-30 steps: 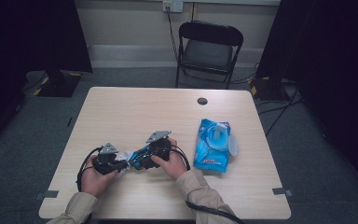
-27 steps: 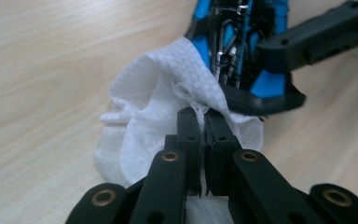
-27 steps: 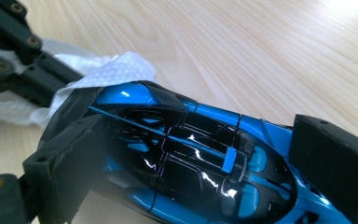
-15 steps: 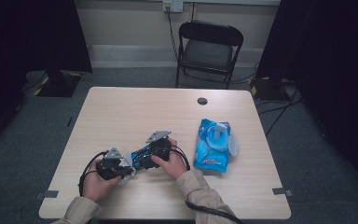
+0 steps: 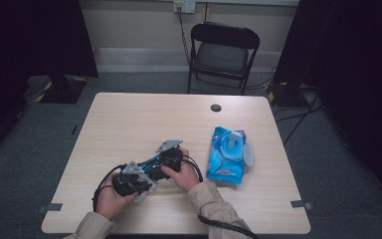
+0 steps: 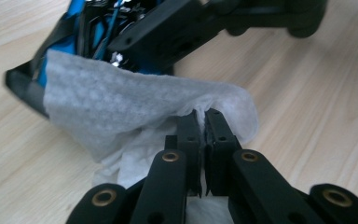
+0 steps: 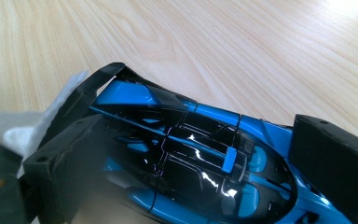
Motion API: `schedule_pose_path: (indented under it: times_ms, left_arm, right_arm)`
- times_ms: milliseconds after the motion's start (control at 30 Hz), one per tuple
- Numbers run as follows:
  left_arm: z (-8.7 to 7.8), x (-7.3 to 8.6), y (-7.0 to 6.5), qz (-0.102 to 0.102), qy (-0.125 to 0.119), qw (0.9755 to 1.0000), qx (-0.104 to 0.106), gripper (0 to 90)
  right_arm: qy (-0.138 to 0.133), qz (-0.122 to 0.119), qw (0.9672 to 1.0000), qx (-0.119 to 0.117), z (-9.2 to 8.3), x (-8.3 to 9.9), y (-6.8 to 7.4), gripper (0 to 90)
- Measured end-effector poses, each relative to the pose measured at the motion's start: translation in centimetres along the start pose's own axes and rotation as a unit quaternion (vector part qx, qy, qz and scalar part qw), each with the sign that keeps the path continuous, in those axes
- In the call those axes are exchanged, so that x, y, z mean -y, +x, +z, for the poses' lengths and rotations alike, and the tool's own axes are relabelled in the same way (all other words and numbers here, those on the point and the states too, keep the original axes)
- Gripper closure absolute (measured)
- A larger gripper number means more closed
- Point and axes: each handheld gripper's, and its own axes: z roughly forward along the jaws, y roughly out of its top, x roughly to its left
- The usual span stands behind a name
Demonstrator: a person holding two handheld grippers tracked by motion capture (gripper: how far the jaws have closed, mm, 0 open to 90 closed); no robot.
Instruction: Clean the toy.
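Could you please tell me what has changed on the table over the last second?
The left gripper, shut on the white wipe, slid toward the model car until it overlapped its rear end. The right gripper kept the car clamped in place; the wipes pack did not move.

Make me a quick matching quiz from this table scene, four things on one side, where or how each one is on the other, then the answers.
Things:
1. white wipe
2. toy car
3. wipes pack
4. chair

States:
A. standing beyond the table
B. pinched in the left tool
C. lying on the table, flap open
D. clamped between the right tool's pads

Pairs: 1-B, 2-D, 3-C, 4-A
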Motion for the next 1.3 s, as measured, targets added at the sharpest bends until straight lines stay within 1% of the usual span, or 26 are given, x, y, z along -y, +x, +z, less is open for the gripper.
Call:
schedule_pose_path:
  times_ms: [33, 67, 133, 167, 200, 233, 267, 300, 367, 433, 467, 533, 600, 867, 1000, 1100, 1167, 1300]
  left_arm:
    - [0.0, 0.0, 0.0, 0.000, 0.000, 1.0000, 0.000, 86.7]
    - [0.2, -0.2, -0.3, 0.001, -0.004, 1.0000, 0.000, 86.6]
    - [0.3, -0.4, -0.5, 0.001, -0.005, 1.0000, 0.007, 86.6]
    - [0.3, -0.5, -0.6, 0.004, -0.006, 0.9999, 0.008, 86.6]
    - [0.4, -0.6, -0.8, 0.007, -0.006, 0.9999, 0.013, 86.6]
    - [0.4, -0.6, -0.8, 0.007, -0.006, 0.9999, 0.013, 86.6]
    - [0.3, -0.8, -1.1, 0.013, -0.006, 0.9998, 0.015, 86.6]
    - [0.2, -1.0, -1.3, 0.014, -0.007, 0.9998, 0.016, 86.7]
    - [-0.1, -1.3, -1.4, 0.012, -0.016, 0.9995, 0.025, 86.7]
    - [-0.3, -1.4, -1.5, 0.011, -0.018, 0.9994, 0.026, 86.7]
    - [-0.6, -1.6, -1.6, 0.014, -0.026, 0.9991, 0.030, 86.7]
    - [-1.1, -1.8, -1.7, 0.018, -0.031, 0.9989, 0.032, 86.7]
    - [-1.6, -2.0, -1.6, 0.016, -0.039, 0.9986, 0.033, 86.7]
    - [-2.9, -2.2, -1.2, 0.025, -0.031, 0.9987, 0.032, 86.7]
    - [-3.5, -2.0, -0.9, 0.019, -0.032, 0.9988, 0.031, 86.8]
    - [-4.0, -1.6, -0.6, 0.014, -0.032, 0.9990, 0.028, 86.8]
    - [-4.6, -1.4, -0.4, 0.010, -0.037, 0.9989, 0.026, 86.8]
    - [-6.0, -1.1, 0.4, -0.001, -0.051, 0.9986, 0.013, 86.8]
  right_arm:
    - [0.000, 0.002, 1.0000, -0.001, 0.0, 0.0, 0.0, 3.7]
    - [-0.001, 0.001, 1.0000, -0.001, 0.0, 0.0, 0.0, 3.7]
    - [-0.002, 0.001, 1.0000, 0.000, 0.0, 0.0, 0.0, 3.7]
    - [-0.002, 0.001, 1.0000, 0.000, 0.0, 0.0, 0.0, 3.7]
    - [-0.001, 0.000, 1.0000, 0.000, 0.0, 0.0, 0.0, 3.7]
    - [-0.001, 0.000, 1.0000, 0.000, 0.0, 0.0, 0.0, 3.7]
    - [-0.002, -0.002, 1.0000, -0.001, 0.0, 0.0, 0.0, 3.7]
    - [-0.003, -0.001, 1.0000, 0.000, 0.0, 0.0, 0.0, 3.7]
    - [-0.003, 0.000, 1.0000, 0.000, 0.0, 0.0, 0.0, 3.7]
    - [-0.003, -0.001, 1.0000, -0.001, 0.0, 0.1, 0.0, 3.7]
    - [-0.003, -0.001, 1.0000, 0.000, 0.0, 0.1, 0.0, 3.7]
    - [-0.003, 0.000, 1.0000, -0.001, 0.0, 0.0, 0.0, 3.7]
    - [-0.003, 0.001, 1.0000, -0.001, 0.0, 0.0, 0.0, 3.7]
    - [-0.002, 0.002, 1.0000, -0.001, 0.0, 0.0, 0.0, 3.7]
    - [-0.003, 0.002, 1.0000, -0.001, 0.0, 0.0, 0.0, 3.7]
    - [-0.002, 0.002, 1.0000, -0.001, 0.0, 0.0, 0.0, 3.7]
    - [-0.002, 0.002, 1.0000, -0.001, 0.0, 0.0, 0.0, 3.7]
    - [-0.003, 0.001, 1.0000, -0.001, 0.0, 0.0, 0.0, 3.7]
